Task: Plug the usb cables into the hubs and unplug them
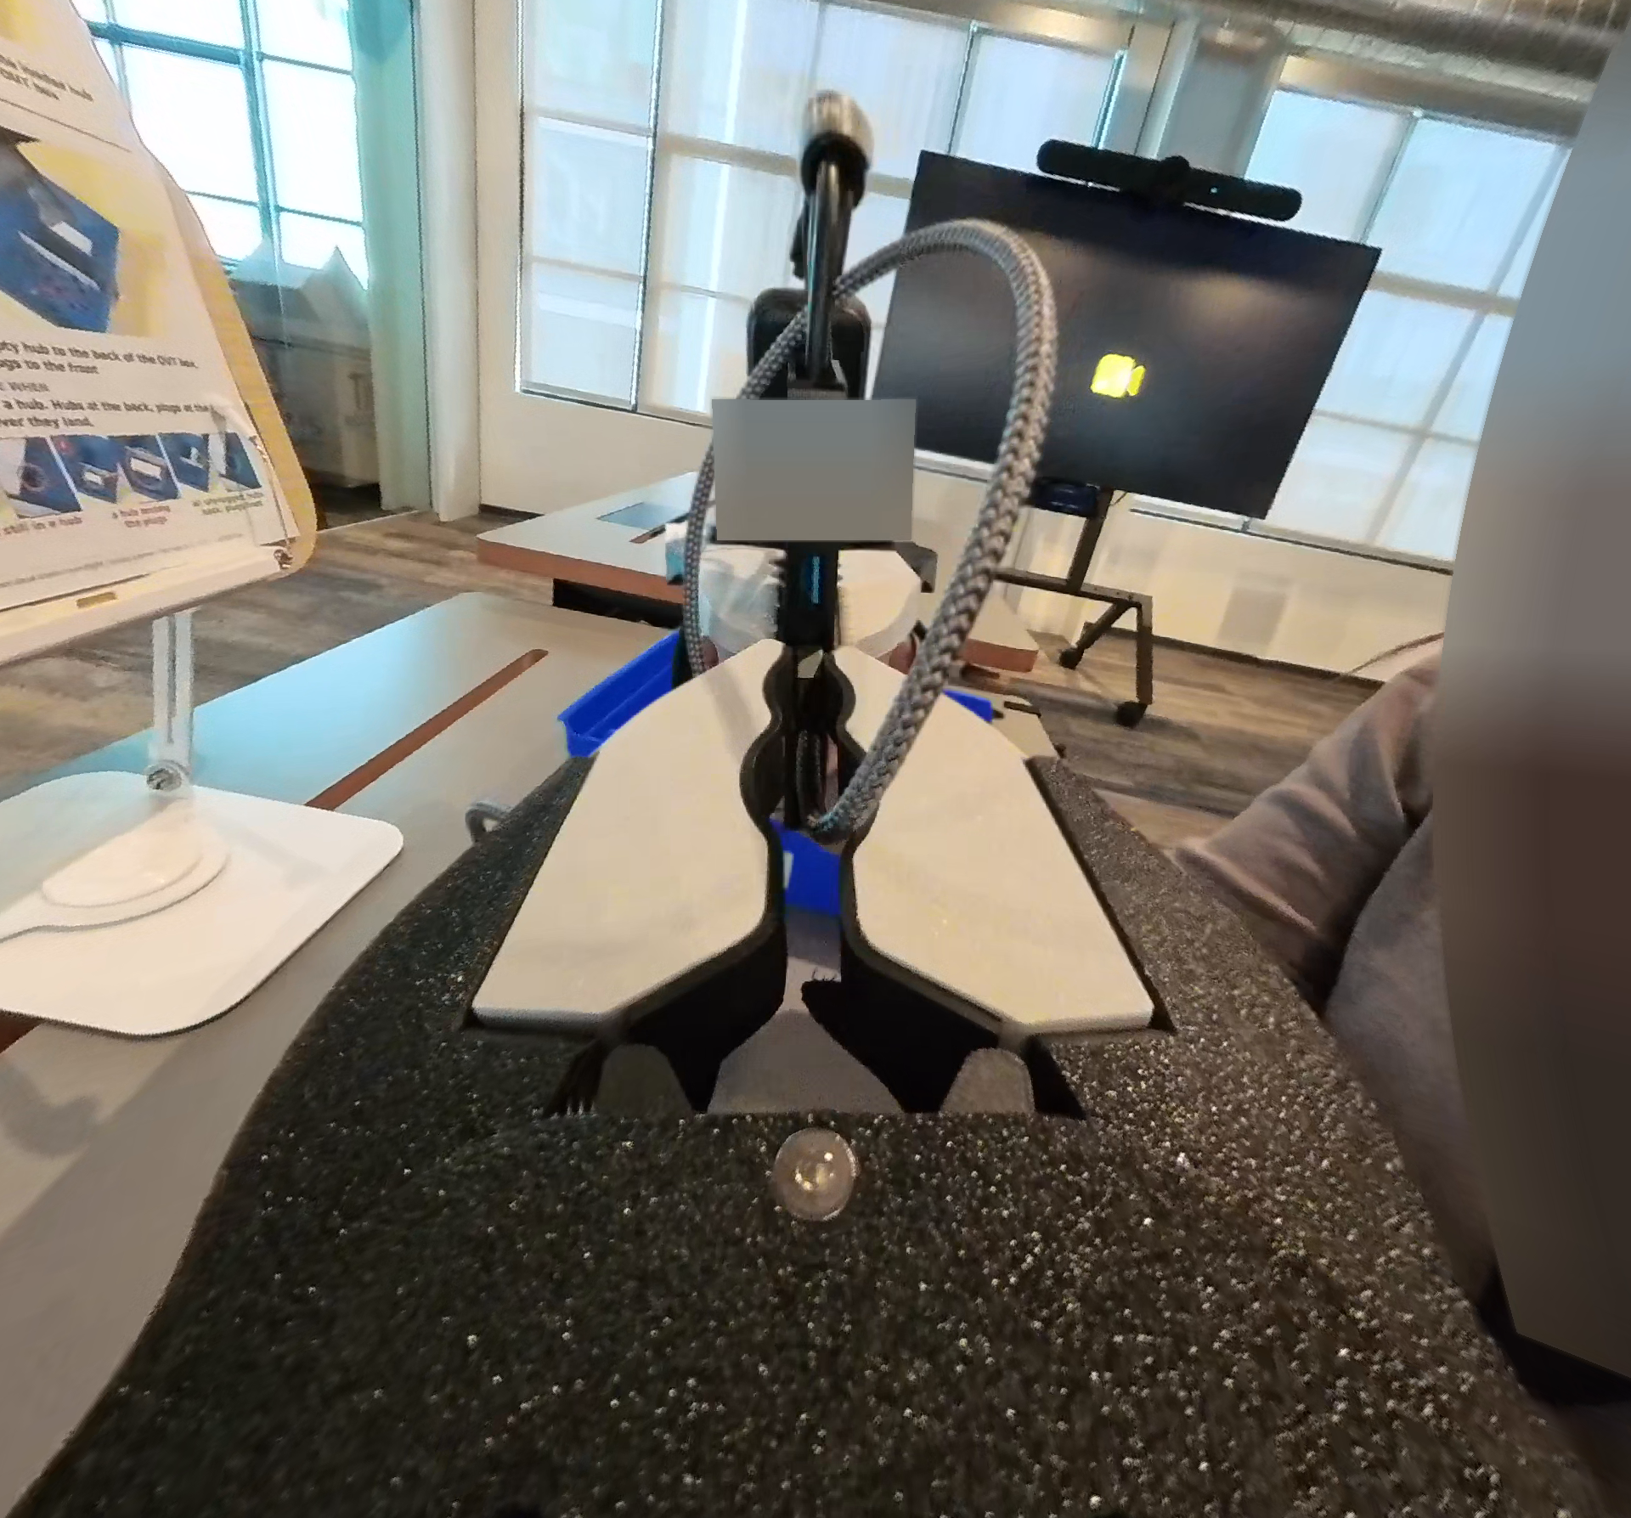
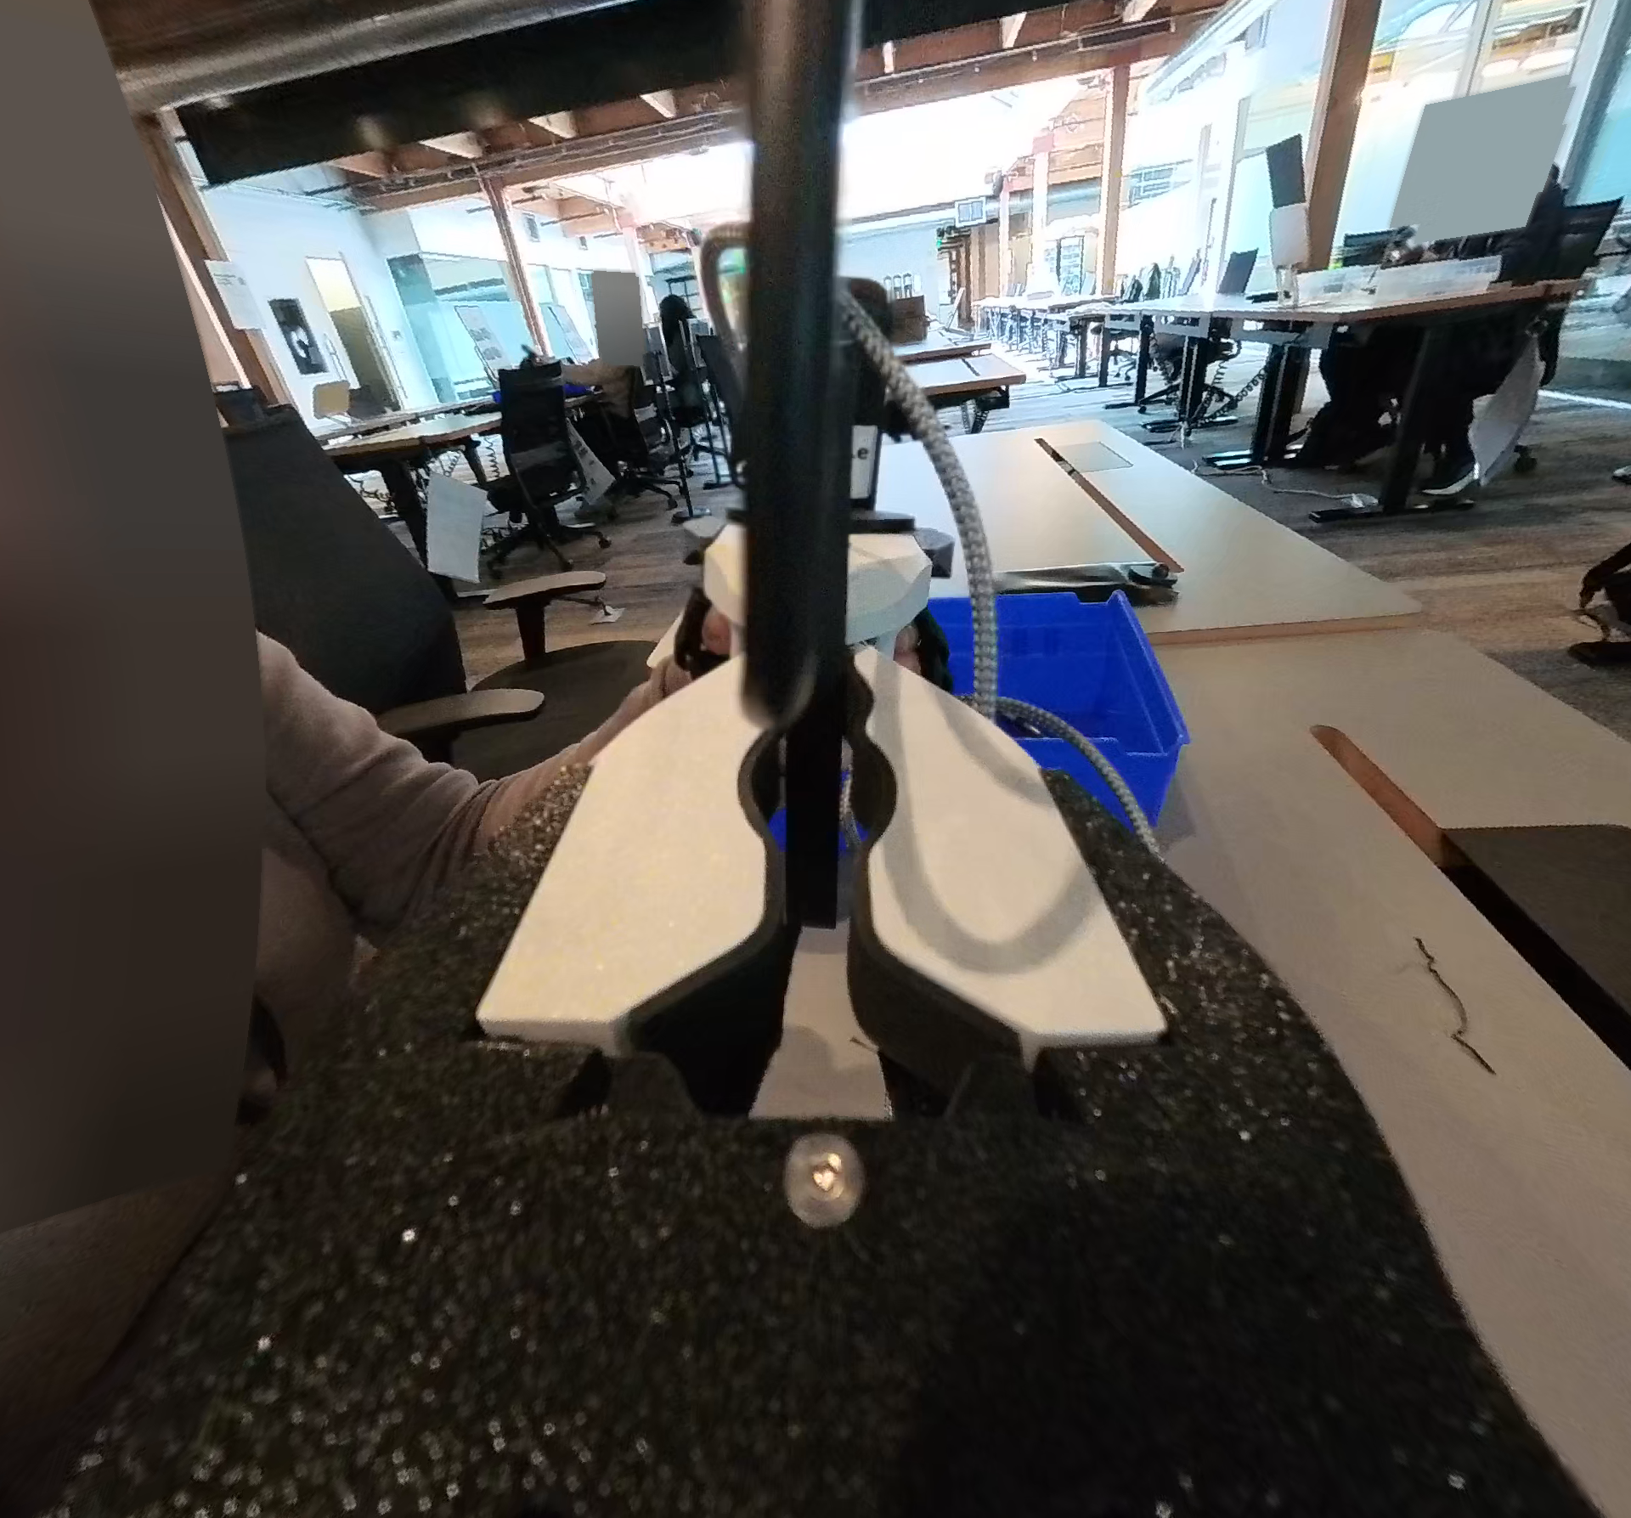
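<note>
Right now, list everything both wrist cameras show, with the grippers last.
braided cable: one, grey, looping up between the grippers
hub: one, dark slim bar, upright in the right gripper
bin: one, blue, on the table behind the grippers
table: one, pale, underneath
sign stand: one, white, at left
screen: one, dark, on a wheeled stand
sleeve: one, grey, beside the grippers
left gripper: closed on a dark plug
right gripper: closed on the hub
</note>
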Demonstrator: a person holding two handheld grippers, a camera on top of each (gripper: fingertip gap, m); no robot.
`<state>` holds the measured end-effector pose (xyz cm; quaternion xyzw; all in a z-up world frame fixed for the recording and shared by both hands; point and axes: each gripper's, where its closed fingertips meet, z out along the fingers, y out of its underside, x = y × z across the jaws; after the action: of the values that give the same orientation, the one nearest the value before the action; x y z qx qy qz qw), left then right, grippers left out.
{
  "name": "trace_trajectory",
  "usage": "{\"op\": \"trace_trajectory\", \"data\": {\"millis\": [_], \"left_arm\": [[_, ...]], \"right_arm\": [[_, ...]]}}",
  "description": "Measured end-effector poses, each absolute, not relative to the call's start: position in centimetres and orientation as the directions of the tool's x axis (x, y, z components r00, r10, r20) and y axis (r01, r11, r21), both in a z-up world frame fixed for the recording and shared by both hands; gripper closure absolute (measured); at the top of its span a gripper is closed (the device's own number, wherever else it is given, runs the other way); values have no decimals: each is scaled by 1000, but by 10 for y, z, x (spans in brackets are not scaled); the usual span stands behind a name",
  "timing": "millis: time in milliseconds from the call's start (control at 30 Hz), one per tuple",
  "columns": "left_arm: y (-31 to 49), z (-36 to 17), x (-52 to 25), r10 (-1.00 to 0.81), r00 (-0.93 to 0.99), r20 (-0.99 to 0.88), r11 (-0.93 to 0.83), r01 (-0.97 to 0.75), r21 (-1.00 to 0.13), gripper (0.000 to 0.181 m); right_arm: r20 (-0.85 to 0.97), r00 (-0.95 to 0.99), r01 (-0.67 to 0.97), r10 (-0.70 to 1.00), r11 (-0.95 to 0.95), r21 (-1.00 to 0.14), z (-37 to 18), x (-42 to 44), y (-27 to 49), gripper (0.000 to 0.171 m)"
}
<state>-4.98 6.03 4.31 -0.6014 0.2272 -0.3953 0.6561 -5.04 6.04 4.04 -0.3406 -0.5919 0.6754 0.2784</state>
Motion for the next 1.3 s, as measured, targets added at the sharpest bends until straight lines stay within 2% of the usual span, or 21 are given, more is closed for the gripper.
{"op": "trace_trajectory", "data": {"millis": [67, 167, 300, 600, 733, 1000, 1167, 1300], "left_arm": [[59, 44, -51, -789, 590, 171, -28, 243, -970, 174], [58, 43, -50, -800, 566, 197, -59, 253, -966, 160], [60, 43, -50, -794, 581, 180, -42, 242, -969, 173], [52, 41, -48, -789, 597, 143, -48, 172, -984, 173], [58, 44, -51, -735, 666, 123, -32, 148, -989, 174], [45, 42, -37, -785, 615, 78, -40, 76, -996, 174], [51, 53, -38, -756, 650, 76, 11, 129, -992, 175], [47, 52, -37, -776, 626, 82, 1, 131, -991, 175]], "right_arm": [[-137, -621, 21, 772, -159, -987, 41, -52, 59, 162], [-141, -635, 0, 760, -182, -983, 45, -53, 58, 162], [-134, -631, 1, 764, -173, -985, 44, -54, 57, 161], [-134, -687, -5, 715, -189, -982, 45, -51, 50, 161], [-79, -617, -41, 783, -132, -990, 47, -54, 56, 161], [-53, -688, -22, 723, -94, -995, 46, -40, 43, 161], [14, -608, -80, 794, -43, -996, 55, -41, 49, 161], [8, -625, -87, 780, -59, -994, 56, -39, 46, 161]]}}
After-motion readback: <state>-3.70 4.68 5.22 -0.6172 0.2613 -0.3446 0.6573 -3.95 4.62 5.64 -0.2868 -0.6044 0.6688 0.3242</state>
